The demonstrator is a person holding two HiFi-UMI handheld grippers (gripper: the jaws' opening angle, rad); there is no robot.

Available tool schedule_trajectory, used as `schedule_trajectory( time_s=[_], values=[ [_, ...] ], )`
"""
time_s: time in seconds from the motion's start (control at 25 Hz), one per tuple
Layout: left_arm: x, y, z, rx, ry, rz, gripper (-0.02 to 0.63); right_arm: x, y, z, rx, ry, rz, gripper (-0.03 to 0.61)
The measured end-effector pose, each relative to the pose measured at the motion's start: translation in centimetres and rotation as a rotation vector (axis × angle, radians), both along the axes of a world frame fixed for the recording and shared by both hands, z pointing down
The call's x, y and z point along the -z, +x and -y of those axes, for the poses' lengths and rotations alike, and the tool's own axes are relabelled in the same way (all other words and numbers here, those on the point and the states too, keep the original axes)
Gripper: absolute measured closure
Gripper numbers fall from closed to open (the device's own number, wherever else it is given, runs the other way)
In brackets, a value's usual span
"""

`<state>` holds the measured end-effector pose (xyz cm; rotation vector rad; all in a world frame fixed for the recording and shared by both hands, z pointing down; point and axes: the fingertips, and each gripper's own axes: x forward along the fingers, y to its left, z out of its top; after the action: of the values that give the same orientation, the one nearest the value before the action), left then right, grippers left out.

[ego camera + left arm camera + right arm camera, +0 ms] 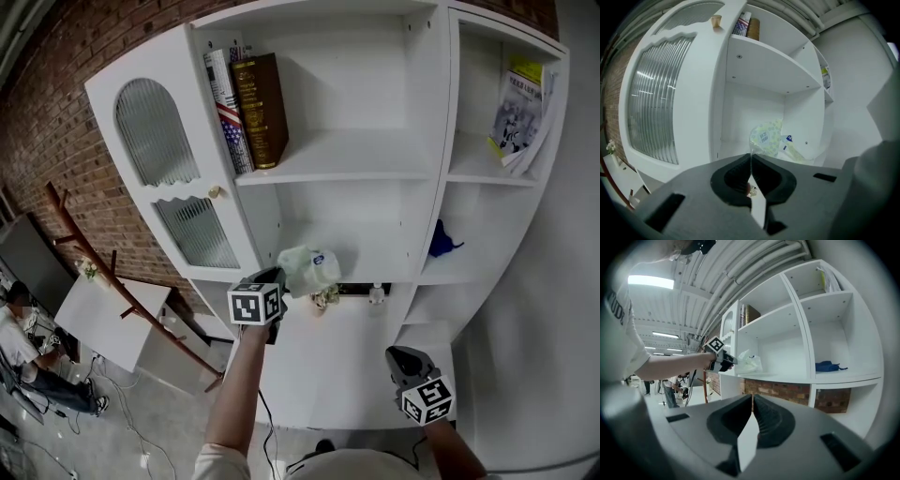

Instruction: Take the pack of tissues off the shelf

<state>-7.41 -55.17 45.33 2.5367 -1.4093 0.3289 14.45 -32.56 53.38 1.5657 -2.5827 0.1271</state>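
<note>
The pack of tissues (310, 270) is a pale green and white plastic packet at the front of the middle shelf (394, 281). My left gripper (279, 278) is shut on the thin edge of its wrapper, which shows pinched between the jaws in the left gripper view (750, 158), with the pack (767, 138) just beyond. In the right gripper view the pack (749, 363) hangs beside the left gripper (723, 360), low over the shelf board; I cannot tell if it touches. My right gripper (401, 357) stays low at the right, shut and empty (753, 398).
Books (247, 108) stand on the upper shelf. A magazine (518, 105) leans in the top right compartment and a blue cloth (442, 242) lies below it. Small items (326, 298) sit on the lower board. The glazed door (171, 178) stands open at left.
</note>
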Motion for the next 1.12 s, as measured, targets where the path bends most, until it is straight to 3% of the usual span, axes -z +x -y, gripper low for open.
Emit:
schedule_trajectory(
  time_s=[0.64, 1.12],
  values=[
    [-1.1, -2.6, -6.5, -0.037, 0.014, -0.003, 0.588, 0.4, -0.5, -0.6, 0.0, 0.016, 0.008, 0.546],
    [-4.8, -3.3, -11.3, -0.059, 0.021, -0.011, 0.588, -0.3, 0.6, -0.7, -0.031, 0.002, 0.008, 0.546]
  ],
)
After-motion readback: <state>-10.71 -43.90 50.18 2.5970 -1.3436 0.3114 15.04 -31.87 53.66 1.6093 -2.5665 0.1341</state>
